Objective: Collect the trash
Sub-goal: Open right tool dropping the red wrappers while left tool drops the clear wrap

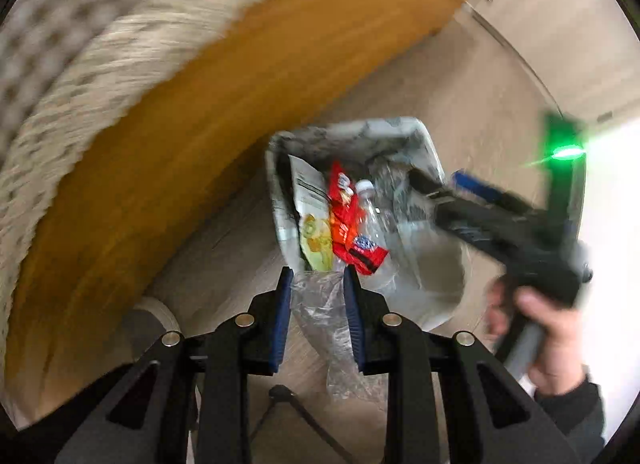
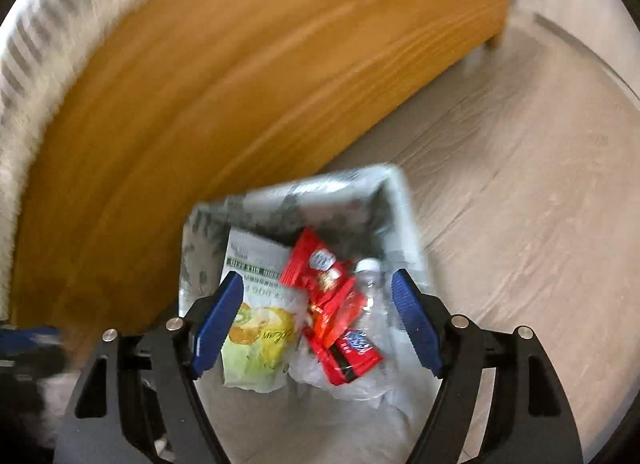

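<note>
Your left hand-held gripper (image 1: 316, 278) is above the near edge of the trash bin (image 1: 416, 132), and its blue pads are closed on a crumpled piece of clear plastic wrap (image 1: 320, 304), which hangs down outside the bin. Your right hand-held gripper (image 2: 318, 296) is directly over the bin with its jaws wide apart and nothing between the pads. Inside the bin, which has a plastic liner, you can see a red snack wrapper (image 2: 340, 312), a white and yellow-green snack bag (image 2: 256, 328) and a clear plastic bottle (image 2: 370, 284) with a white cap. The bin stands on the pale wooden floor (image 2: 520, 224), just beside the orange-brown wooden bed frame (image 2: 240, 84). Both views are blurred.
</note>
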Demonstrator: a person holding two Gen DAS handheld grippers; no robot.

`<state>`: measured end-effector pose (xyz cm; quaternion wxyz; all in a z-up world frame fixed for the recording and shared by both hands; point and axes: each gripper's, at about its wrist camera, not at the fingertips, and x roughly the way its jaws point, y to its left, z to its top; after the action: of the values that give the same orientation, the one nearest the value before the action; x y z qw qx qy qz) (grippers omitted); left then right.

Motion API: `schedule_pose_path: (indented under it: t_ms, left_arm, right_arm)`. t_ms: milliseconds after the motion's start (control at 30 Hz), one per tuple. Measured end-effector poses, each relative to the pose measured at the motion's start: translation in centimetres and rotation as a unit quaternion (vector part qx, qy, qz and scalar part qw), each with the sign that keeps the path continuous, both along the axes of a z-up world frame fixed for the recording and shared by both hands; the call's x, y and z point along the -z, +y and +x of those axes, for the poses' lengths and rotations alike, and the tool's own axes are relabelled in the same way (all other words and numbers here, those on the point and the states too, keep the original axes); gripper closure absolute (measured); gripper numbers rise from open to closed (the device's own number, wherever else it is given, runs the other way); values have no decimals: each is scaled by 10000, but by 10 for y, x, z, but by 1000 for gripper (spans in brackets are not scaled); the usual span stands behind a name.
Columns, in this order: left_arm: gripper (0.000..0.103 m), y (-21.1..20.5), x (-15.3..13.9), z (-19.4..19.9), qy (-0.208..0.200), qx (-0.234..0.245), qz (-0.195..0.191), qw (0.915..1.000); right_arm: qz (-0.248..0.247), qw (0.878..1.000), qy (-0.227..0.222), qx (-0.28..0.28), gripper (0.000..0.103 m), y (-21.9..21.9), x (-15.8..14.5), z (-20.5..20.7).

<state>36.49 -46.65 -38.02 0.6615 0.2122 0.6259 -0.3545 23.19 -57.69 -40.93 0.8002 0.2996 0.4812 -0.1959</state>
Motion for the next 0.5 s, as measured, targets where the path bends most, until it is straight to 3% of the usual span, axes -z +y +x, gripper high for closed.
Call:
schedule_pose_path:
  t_ms: [200,333,433,467,500]
  left_arm:
    - [80,-33,39,-24,201,331,261,9989]
    - [76,-48,80,-36,341,316,531,9975]
    - [75,-51,102,-39,569,219,542,9967]
    - [73,-53,112,-41,736,247,578,9953]
    - [57,-53,122,-45,878,294,705,9932]
  right_arm:
    - [22,9969,-464,636,30,-2,-41,-88]
    - [258,9954,-433,816,30,17,-34,-130]
    - [349,9961,-296,751,30,33,-26,-133]
    - [409,9963,-275,706,30,34,-23,-130]
    - [432,9967,-197,663,30,36,-19,-127]
